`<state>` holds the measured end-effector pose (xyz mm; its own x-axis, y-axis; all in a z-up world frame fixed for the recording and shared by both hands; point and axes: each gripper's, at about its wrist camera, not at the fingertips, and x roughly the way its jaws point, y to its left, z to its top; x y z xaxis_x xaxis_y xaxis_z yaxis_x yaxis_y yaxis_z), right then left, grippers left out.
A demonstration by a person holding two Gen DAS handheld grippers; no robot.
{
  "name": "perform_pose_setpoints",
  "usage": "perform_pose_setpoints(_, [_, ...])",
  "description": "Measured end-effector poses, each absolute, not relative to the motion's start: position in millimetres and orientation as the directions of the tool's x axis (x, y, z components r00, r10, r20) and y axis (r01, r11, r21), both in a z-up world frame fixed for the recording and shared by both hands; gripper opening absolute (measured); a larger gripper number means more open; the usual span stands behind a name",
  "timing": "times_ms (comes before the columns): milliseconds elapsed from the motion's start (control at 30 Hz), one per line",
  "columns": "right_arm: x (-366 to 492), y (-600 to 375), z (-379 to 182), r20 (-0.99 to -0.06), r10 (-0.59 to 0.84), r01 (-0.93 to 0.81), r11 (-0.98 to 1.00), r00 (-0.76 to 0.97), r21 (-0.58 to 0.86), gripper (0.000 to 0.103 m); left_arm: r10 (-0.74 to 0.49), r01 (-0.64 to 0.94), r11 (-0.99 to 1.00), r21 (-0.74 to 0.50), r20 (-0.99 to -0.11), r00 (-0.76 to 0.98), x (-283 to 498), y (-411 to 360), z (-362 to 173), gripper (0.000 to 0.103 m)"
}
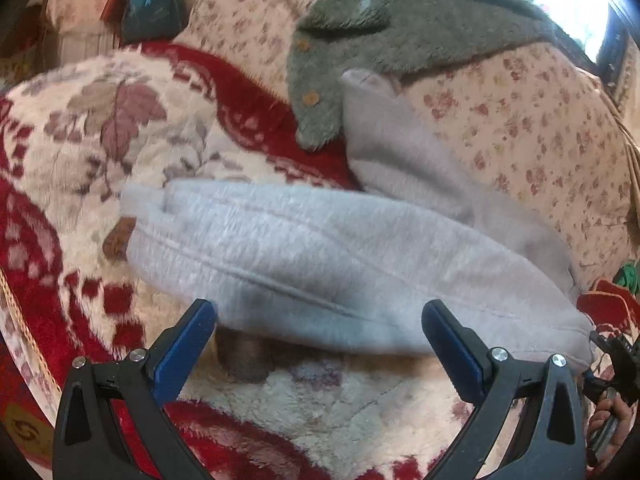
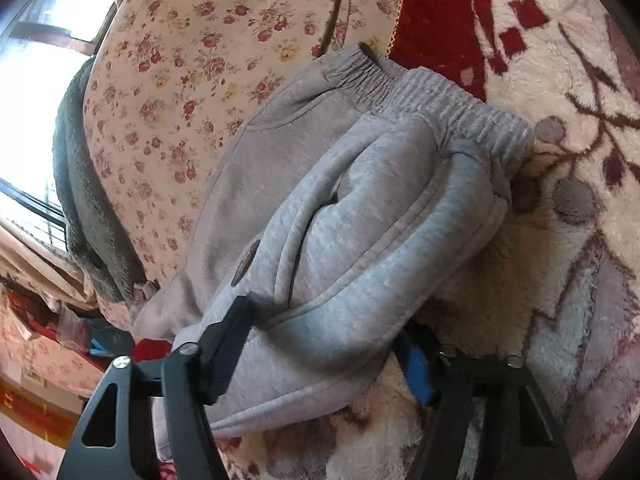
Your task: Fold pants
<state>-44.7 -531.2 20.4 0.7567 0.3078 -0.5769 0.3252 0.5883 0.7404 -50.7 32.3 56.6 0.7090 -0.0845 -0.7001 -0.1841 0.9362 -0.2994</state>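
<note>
The gray pants (image 1: 320, 264) lie on a red and white blanket (image 1: 80, 152) on a bed, folded over into a thick bundle. A green fuzzy top (image 1: 384, 36) and a flowery quilt (image 1: 520, 128) lie behind them.

On the left, the left claw (image 1: 320, 320) is wide apart and holds nothing. Its blue fingers (image 1: 188, 340) sit just in front of the near edge of the pants. It is best to keep it low and close, ready to press the fold flat.

On the right, the right claw (image 2: 320, 340) has the thick fold of the pants between its fingers. The fingers sit tight against the cloth on both sides, so it looks clamped on the pants. The waistband (image 2: 440, 100) is at the far end. I think this grip needs to catch all the layers, or the lower ones may slip out. A slow, low pull should keep the edges lined up.
</note>
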Motion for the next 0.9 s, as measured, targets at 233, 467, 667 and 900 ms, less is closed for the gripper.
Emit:
perform_pose_setpoints(233, [-40,-532,19,-0.547,0.317,0.303,0.572,0.775,0.762,0.068,-0.101,-0.290,0.876,-0.385,-0.735,0.670,-38,52,39,0.103])
perform_pose_setpoints(467, [-33,-533,18,-0.536,0.331,0.263,0.603,0.776,0.753,0.043,-0.132,-0.328,0.834,-0.444,-0.738,0.662,-14,63,30,0.073])
perform_pose_setpoints(667, [-51,-536,31,-0.485,0.363,0.216,0.578,0.796,0.787,0.030,-0.111,-0.263,0.887,-0.380,-0.727,0.678,-18,58,41,0.025])
perform_pose_setpoints(900, [-86,-530,67,-0.481,0.362,0.174,0.626,0.798,0.760,0.027,-0.163,-0.162,0.912,-0.376,-0.697,0.698,-38,54,69,0.019])
